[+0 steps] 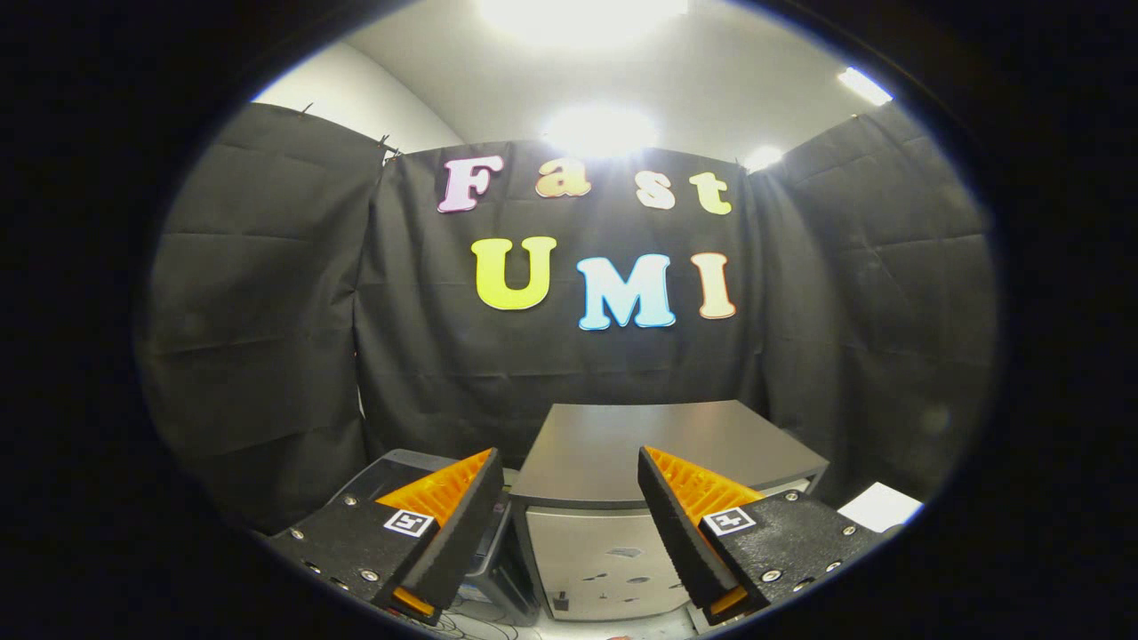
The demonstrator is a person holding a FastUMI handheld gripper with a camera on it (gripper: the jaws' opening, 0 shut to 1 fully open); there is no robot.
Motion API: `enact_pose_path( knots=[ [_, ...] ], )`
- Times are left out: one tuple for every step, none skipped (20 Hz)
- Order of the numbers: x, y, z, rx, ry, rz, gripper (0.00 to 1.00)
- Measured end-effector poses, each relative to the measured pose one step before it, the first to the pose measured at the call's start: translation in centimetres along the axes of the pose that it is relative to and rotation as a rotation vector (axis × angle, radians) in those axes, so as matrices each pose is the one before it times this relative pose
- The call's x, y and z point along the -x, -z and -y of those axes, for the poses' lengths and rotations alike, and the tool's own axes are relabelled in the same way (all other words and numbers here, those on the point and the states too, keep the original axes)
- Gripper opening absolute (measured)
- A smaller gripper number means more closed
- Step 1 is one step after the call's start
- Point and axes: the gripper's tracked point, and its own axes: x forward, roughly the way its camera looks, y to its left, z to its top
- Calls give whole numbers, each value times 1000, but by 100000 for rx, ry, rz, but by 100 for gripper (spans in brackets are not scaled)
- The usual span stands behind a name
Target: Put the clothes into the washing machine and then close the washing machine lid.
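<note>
gripper [569,467] wide open, empty | washing machine [658,444] beyond, lid down

Washing machine [605,551]: smooth metal-look front, dark top with dull sheen. Booth wall [267,311]: matt black cloth, creased. Gripper [569,480] fingers [444,484] spread apart, ribbed plastic. Paper sheet [880,507]: matt white.

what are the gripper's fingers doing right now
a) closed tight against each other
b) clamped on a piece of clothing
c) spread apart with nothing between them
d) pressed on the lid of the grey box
c: the gripper has its fingers spread wide apart with nothing held, and the grey box stands beyond the gap between them, untouched.
</note>
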Motion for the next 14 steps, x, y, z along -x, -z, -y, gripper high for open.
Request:
enact_pose_path(
  knots=[
    [659,-60,780,-261,894,173,94],
    [687,-2,732,-275,761,3,94],
    [665,66,800,-315,909,-161,94],
    [613,67,726,-174,863,-53,94],
    [588,66,670,-157,862,-135,94],
    [424,72,610,-37,728,-183,94],
    [387,184,664,21,642,-246,94],
    [397,171,522,-52,572,-379,94],
    [292,167,468,-211,353,-378,94],
    [349,102,432,-206,325,-176,94],
    [274,27,442,29,412,20,94],
    [160,79,320,-20,357,-96,94],
    [126,36,227,-194,61,-200,94],
    [140,31,188,-210,15,-44,94]
  ],
)
